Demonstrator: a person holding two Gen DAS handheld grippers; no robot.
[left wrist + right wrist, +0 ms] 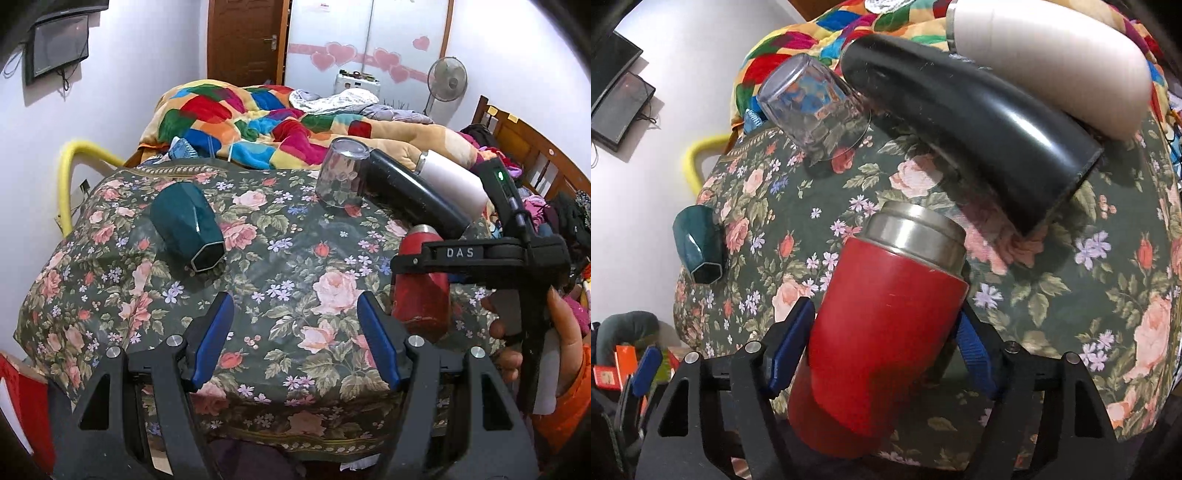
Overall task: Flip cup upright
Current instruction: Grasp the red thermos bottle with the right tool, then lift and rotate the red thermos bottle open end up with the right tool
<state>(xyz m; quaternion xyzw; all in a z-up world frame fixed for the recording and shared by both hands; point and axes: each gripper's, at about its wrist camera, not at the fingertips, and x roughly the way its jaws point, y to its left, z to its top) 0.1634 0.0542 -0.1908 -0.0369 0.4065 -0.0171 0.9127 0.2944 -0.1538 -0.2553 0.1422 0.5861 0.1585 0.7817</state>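
A red cup with a steel rim (886,314) sits between the blue pads of my right gripper (882,347), which is shut on its body. It is tilted over the floral tablecloth (1052,280). In the left wrist view the same red cup (421,291) is held at the right by the right gripper (461,254). My left gripper (295,332) is open and empty over the cloth's near edge. A clear glass (341,173) stands upside down at the back. A dark green cup (188,225) lies on its side at the left.
A black cup (413,192) and a white cup (450,181) lie on their sides at the back right; they also show in the right wrist view, black cup (979,122) and white cup (1052,59). A bed with a colourful quilt (258,118) lies behind the table.
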